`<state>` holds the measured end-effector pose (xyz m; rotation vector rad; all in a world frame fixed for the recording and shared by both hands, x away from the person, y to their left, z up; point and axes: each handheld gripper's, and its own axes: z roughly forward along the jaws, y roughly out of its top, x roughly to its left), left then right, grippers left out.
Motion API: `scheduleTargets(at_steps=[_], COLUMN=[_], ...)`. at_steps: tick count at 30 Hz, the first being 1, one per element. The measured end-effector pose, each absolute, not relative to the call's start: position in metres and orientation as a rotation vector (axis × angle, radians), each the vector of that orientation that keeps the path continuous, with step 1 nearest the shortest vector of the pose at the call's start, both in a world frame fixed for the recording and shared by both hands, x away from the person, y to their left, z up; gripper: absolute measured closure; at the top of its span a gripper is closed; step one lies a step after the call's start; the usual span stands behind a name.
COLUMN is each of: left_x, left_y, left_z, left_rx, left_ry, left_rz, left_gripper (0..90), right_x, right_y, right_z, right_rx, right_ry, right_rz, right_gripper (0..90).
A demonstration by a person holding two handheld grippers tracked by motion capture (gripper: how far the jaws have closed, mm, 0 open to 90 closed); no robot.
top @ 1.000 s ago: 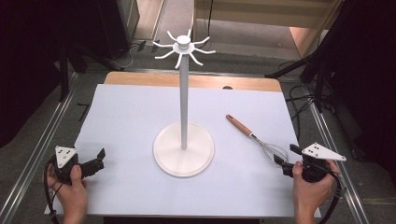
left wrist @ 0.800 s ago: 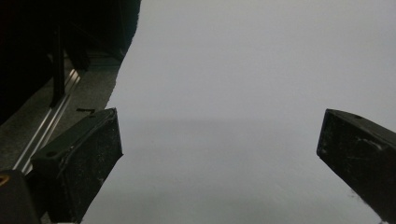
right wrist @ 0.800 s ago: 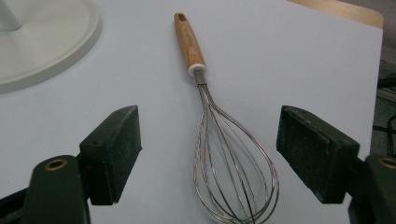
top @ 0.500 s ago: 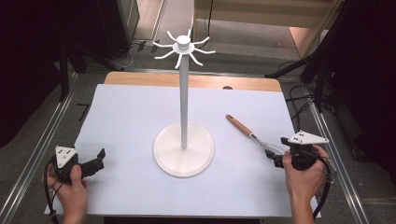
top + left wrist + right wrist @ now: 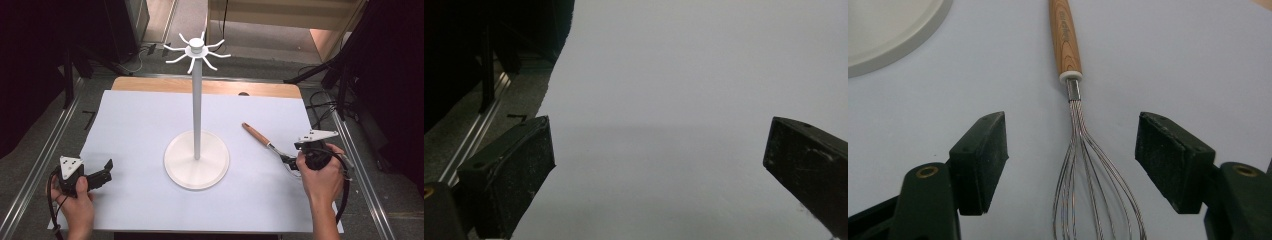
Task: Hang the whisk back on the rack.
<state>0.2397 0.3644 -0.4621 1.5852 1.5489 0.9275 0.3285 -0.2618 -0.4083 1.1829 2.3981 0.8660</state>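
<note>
A whisk with a wooden handle [image 5: 256, 134] [image 5: 1064, 37] lies on the white table cover [image 5: 140, 130], right of the white hook stand [image 5: 196, 100]. Its wire loops [image 5: 1088, 175] run between the jaws of my right gripper [image 5: 292, 161] [image 5: 1073, 150], which is open and straddles them without touching. My left gripper [image 5: 106, 171] [image 5: 659, 165] rests open at the table's near left over bare cover, nothing between its jaws.
The stand's round base [image 5: 197, 160] [image 5: 883, 30] sits mid-table, its pole rising to a crown of hooks [image 5: 196, 48]. Metal rails [image 5: 45, 160] run along both table sides. A wooden strip [image 5: 215, 87] borders the far edge.
My right gripper has moved forward and left from the table's near right corner onto the whisk's wire end. The left gripper has stayed put.
</note>
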Motion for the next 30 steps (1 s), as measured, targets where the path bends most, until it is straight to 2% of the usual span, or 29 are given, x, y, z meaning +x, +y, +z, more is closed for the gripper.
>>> scheduleTargets(at_steps=[8,9,12,18,30], left_x=[0.24,0.24,0.24,0.24,0.24], left_y=[0.364,0.364,0.364,0.364,0.364], left_z=[-0.462,-0.462,-0.462,-0.462,-0.462], left_rx=[1.584,1.586,1.591,1.59,1.586], left_ry=[1.549,1.55,1.548,1.549,1.551], left_rz=[0.93,0.928,0.93,0.929,0.929], left_gripper=[0.4,0.4,0.4,0.4,0.4], right_x=[0.341,0.344,0.352,0.364,0.381], right_y=[-0.253,-0.251,-0.247,-0.237,-0.226], right_z=[-0.404,-0.404,-0.402,-0.402,-0.406], right_rx=[1.167,1.163,1.16,1.172,1.183], right_ry=[2.467,2.494,2.543,2.568,2.627], right_rz=[0.81,0.818,0.808,0.757,0.633], right_gripper=[38.8,42.8,47.0,52.3,56.4])
